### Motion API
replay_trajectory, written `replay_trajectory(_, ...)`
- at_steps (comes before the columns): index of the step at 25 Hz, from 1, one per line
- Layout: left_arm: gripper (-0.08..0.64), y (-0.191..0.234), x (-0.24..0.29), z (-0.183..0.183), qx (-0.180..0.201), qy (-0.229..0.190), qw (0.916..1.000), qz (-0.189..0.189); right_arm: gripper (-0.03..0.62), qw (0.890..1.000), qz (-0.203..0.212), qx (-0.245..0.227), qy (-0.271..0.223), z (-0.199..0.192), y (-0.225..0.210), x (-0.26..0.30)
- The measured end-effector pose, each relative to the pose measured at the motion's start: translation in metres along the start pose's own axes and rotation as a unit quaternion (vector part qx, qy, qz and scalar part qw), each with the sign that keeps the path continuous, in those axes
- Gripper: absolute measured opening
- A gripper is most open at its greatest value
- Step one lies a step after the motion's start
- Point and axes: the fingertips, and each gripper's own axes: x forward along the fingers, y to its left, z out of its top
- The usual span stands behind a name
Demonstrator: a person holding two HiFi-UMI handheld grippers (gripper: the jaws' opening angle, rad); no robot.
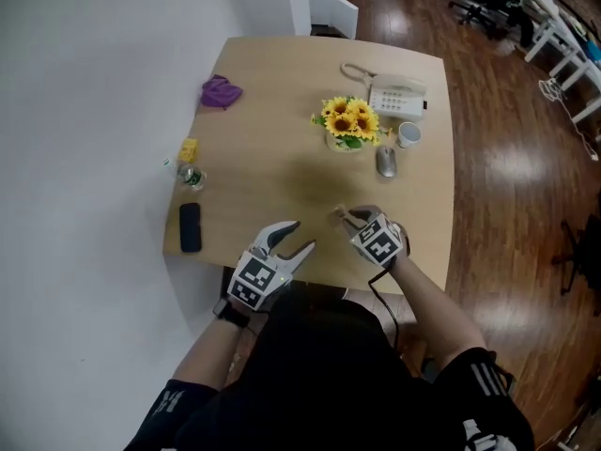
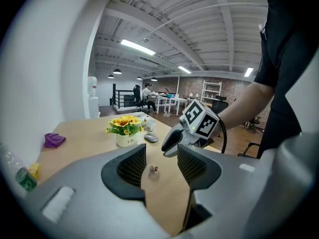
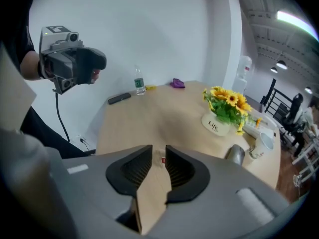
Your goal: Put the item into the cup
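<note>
The item (image 2: 154,169) is a tiny pale piece with a red mark, lying on the wooden table (image 1: 282,167) near its front edge. In the right gripper view the item (image 3: 163,160) shows just past my right gripper (image 3: 159,158), whose jaws stand a narrow gap apart with only table between them. My right gripper (image 1: 344,216) hovers low over that spot. The white cup (image 1: 408,134) stands far off beside the sunflowers, upright. My left gripper (image 1: 300,235) is open and holds nothing, at the front edge to the left of the item.
A sunflower pot (image 1: 349,123), a grey mouse (image 1: 386,163) and a white telephone (image 1: 394,97) sit at the back right. Along the left edge lie a black phone (image 1: 190,226), a small bottle (image 1: 191,175), a yellow object (image 1: 189,149) and a purple cloth (image 1: 220,92).
</note>
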Motion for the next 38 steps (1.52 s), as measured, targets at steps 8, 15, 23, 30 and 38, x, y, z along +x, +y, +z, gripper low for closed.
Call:
replay_trajectory(8,0.192,0.016,0.013,-0.017,-0.01,0.025,0.9994,-0.022,0.1,0.997,0.013,-0.01,0.076,-0.023,-0.016,0.061)
replay_trajectory(15,0.192,0.026,0.017,-0.023,-0.011,0.032,0.9987,-0.038,0.098,0.994,0.019,0.001,0.111,-0.033,-0.02,0.087)
replay_trajectory(23,0.192,0.035,0.014,-0.026,-0.008,0.033,0.9984,-0.046,0.009,0.993,0.001,0.013,0.116,-0.036,-0.021,0.091)
replay_trajectory(30,0.192,0.041,0.007,-0.017,0.001,0.021,0.9983,-0.054,0.009,0.996,-0.019,0.022,0.078,-0.009,-0.026,0.06)
replay_trajectory(38,0.192,0.043,0.0,0.005,0.037,-0.006,0.9958,-0.084,0.009,0.993,-0.094,0.077,-0.001,0.034,-0.075,-0.017)
